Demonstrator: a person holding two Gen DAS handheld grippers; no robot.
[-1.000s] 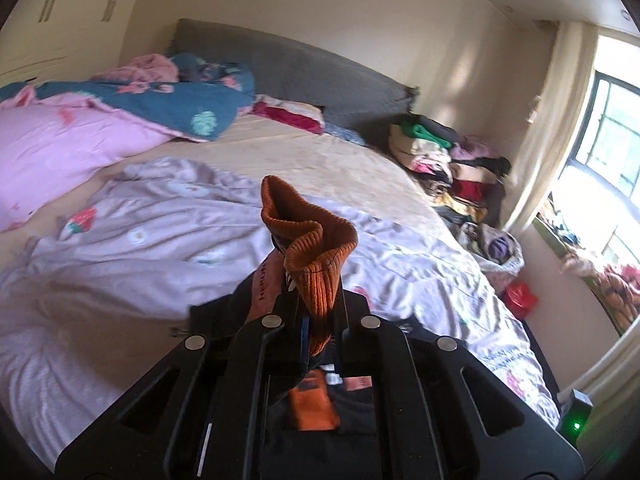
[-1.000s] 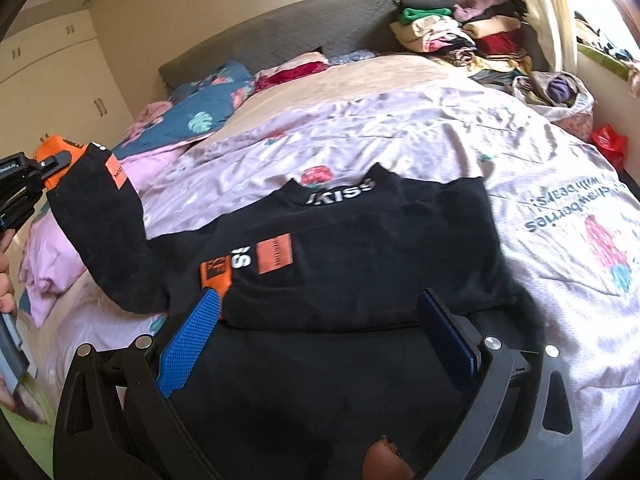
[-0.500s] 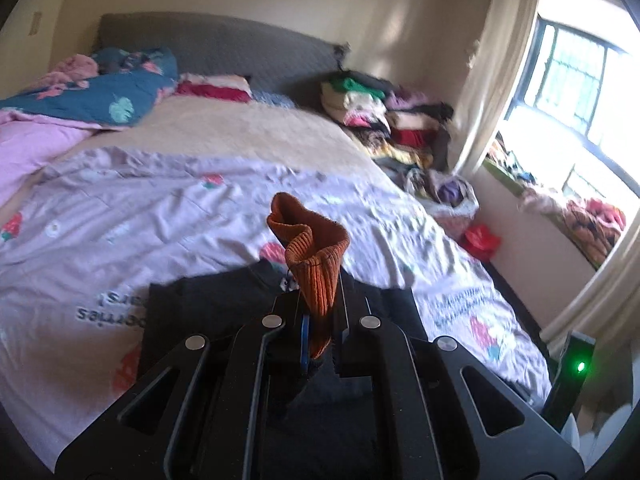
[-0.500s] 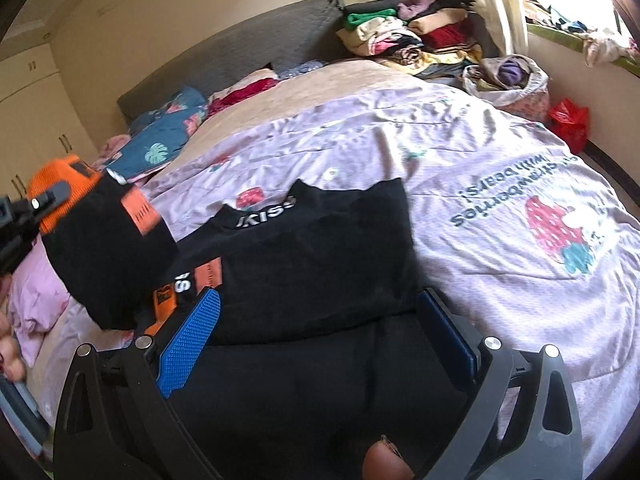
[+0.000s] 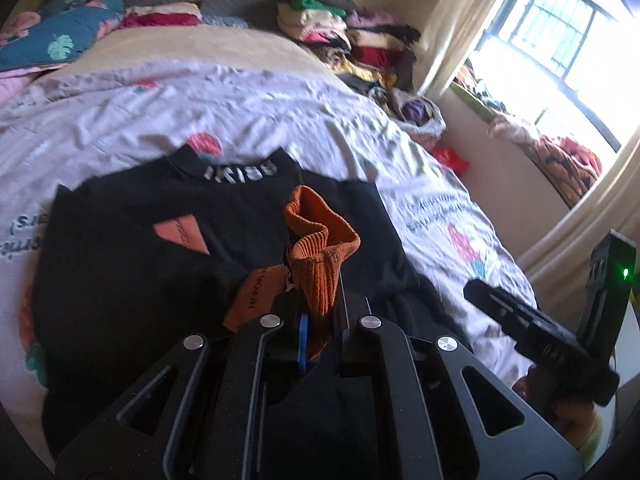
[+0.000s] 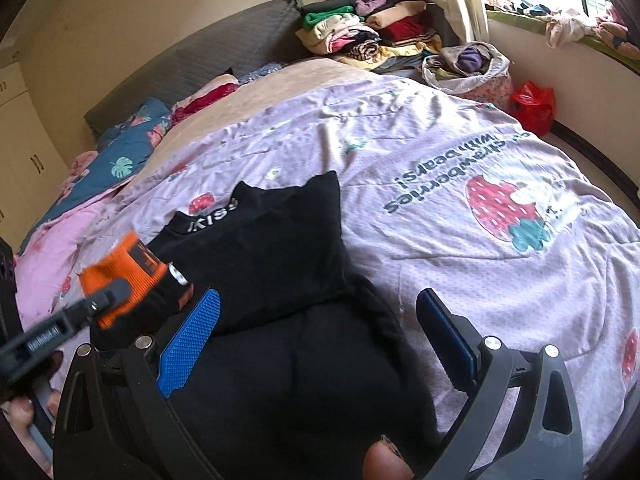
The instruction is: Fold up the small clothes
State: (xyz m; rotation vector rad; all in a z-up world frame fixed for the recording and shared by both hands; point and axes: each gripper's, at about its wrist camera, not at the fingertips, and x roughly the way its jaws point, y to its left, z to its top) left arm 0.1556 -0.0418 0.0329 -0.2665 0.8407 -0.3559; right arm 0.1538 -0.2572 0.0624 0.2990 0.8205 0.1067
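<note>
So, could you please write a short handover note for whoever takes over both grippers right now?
Left gripper: jaws shut on the orange ribbed cuff of the black sweatshirt's sleeve, carried over the sweatshirt's body.
Right gripper: jaws open and empty, over the lower part of the garment.
Black sweatshirt: lies on the lilac strawberry-print duvet, collar toward the headboard, its right-hand side apparently already folded in.
Done: held sleeve is brought inward across the chest.
Left: lay that sleeve flat and release it, then fold the lower half up toward the collar and smooth it.
</note>
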